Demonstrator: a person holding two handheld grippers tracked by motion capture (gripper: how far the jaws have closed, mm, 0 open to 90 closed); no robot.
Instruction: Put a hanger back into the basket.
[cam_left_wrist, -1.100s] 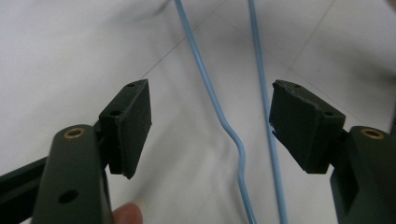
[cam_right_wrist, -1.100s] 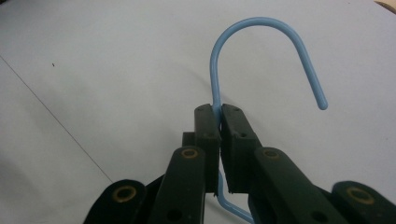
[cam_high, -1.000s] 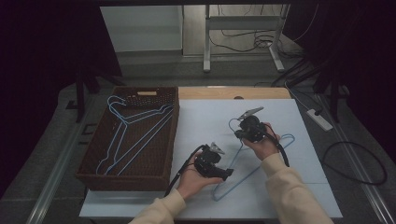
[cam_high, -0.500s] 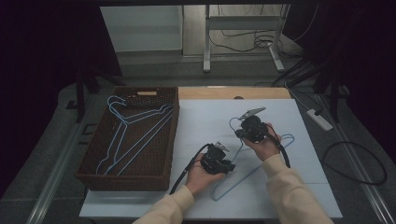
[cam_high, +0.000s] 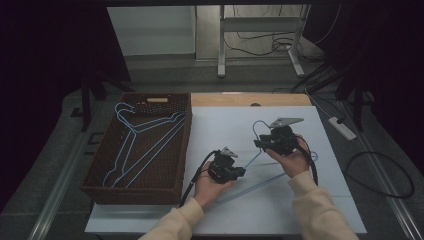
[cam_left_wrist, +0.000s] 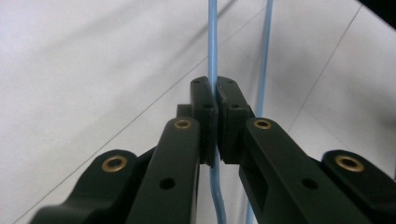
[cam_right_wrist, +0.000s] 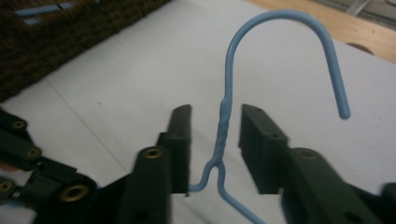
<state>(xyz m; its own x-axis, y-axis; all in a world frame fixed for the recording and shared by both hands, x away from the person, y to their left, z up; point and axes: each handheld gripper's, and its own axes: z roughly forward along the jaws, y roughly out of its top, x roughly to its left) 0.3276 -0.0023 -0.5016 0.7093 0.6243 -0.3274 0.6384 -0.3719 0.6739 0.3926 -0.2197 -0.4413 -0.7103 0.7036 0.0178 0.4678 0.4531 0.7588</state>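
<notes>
A light-blue wire hanger (cam_high: 250, 185) lies on the white table sheet with its hook (cam_high: 256, 125) pointing to the far side. My left gripper (cam_high: 241, 171) has just been closing and is shut on one sloping arm of the hanger. In the left gripper view the pads (cam_left_wrist: 205, 105) pinch the blue wire (cam_left_wrist: 212, 37). My right gripper (cam_high: 257, 144) is at the hanger's neck. Its jaws have just been opening. In the right gripper view they stand apart on either side of the twisted neck (cam_right_wrist: 223, 122), clear of it, below the hook (cam_right_wrist: 280, 16).
A dark wicker basket (cam_high: 186, 145) sits on the left of the table and holds a few pale blue wire hangers (cam_high: 145, 145). A bare wooden strip (cam_high: 250, 100) runs along the table's far edge. A power strip (cam_high: 342, 127) and cables lie on the floor to the right.
The left jaws have closed on the hanger's arm after shifting slightly toward it. The right jaws have opened off the neck and the right hand has lifted a little.
</notes>
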